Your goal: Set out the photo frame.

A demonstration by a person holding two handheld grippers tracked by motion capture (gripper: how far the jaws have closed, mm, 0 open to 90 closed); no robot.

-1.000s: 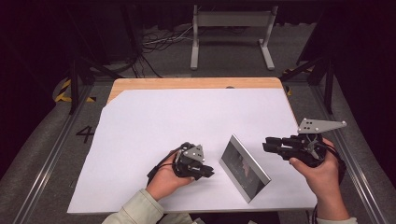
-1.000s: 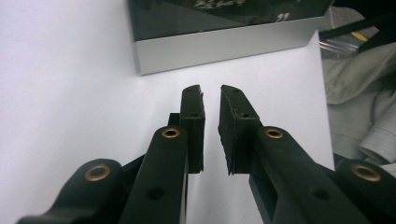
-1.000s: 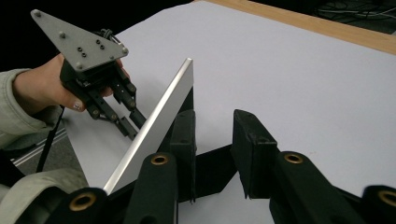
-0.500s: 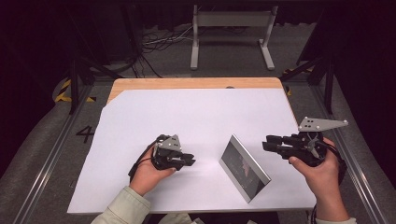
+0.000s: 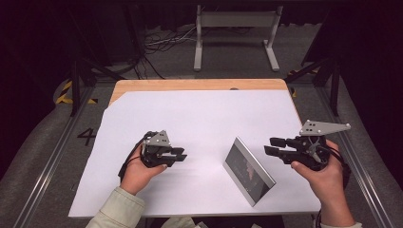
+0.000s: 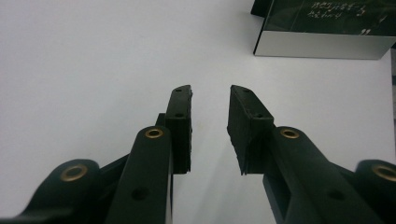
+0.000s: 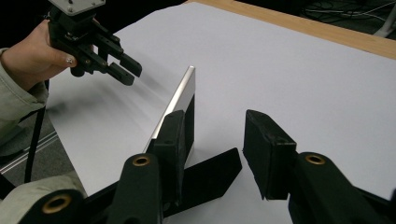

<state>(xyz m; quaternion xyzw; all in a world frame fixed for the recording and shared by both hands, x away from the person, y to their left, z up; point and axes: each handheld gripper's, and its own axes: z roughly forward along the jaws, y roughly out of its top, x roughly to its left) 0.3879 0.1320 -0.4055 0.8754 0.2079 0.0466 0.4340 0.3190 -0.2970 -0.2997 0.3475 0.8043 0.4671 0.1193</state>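
Here, two grippers and one picture frame on white paper
Left gripper released, right gripper released, both holding nothing; white scribble on frame unreadable

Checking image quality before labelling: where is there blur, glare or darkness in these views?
High view: white sheet evenly lit, surroundings dark. Left gripper view: jaws sharp, frame soft. Right gripper view: near jaws slightly soft, left gripper a little smeared, frame's metal edge shines.

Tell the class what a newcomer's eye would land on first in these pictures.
A silver-framed dark picture frame stands propped on the white sheet, right of centre. The left gripper and right gripper flank it, both open, neither touching it.
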